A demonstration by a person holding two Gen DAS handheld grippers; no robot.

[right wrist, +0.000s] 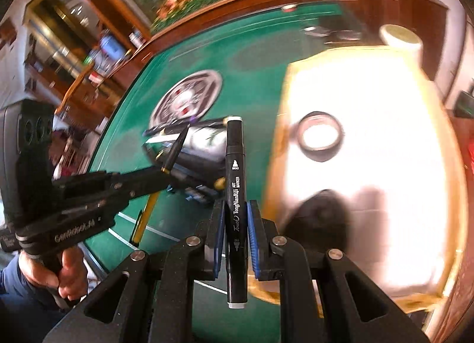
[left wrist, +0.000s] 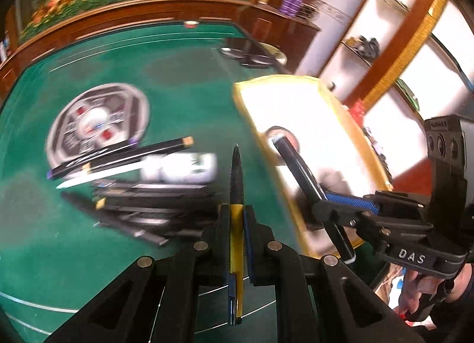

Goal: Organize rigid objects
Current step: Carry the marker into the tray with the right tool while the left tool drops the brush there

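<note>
Left wrist view. The left gripper (left wrist: 236, 212) is clamping a yellow-and-black pen (left wrist: 236, 195) between its blue-padded fingers (left wrist: 248, 242); the pen is running straight along the fingers, dark tip pointing away, clip end trailing back toward the camera. Below it the green table (left wrist: 89, 254) is showing, blurred. A loose pile of black markers (left wrist: 142, 203) and a white pen (left wrist: 100, 175) are lying to the left, near a round patterned disc (left wrist: 97, 123) set in the felt. To the right a white tray with a yellow rim (left wrist: 299, 141) is sitting on the table, a dark ring (left wrist: 280, 131) lying inside it. The right gripper (left wrist: 323, 205) is reaching in from the right edge over the tray, holding a black marker (left wrist: 299, 171) crosswise, marker slanting up to the left. A hand (left wrist: 414, 289) is gripping its handle at lower right.

Right wrist view. The right gripper (right wrist: 236, 218) is pinching the black marker (right wrist: 235, 183), labelled as an art marker, upright between its fingers (right wrist: 254, 233), pale caps at both ends. The tray (right wrist: 438, 195) is filling the right side, washed out by glare, with the dark ring (right wrist: 321, 138) near its middle and a dark shadow patch toward the camera. The left gripper (right wrist: 161, 180) is coming in from the left over the green table (right wrist: 166, 76), the yellow pen (right wrist: 174, 156) held slanted in it. The marker pile (right wrist: 195, 162) and patterned disc (right wrist: 186, 100) are lying beyond. A hand (right wrist: 56, 269) in a blue sleeve (right wrist: 11, 283) is holding that handle.
</note>
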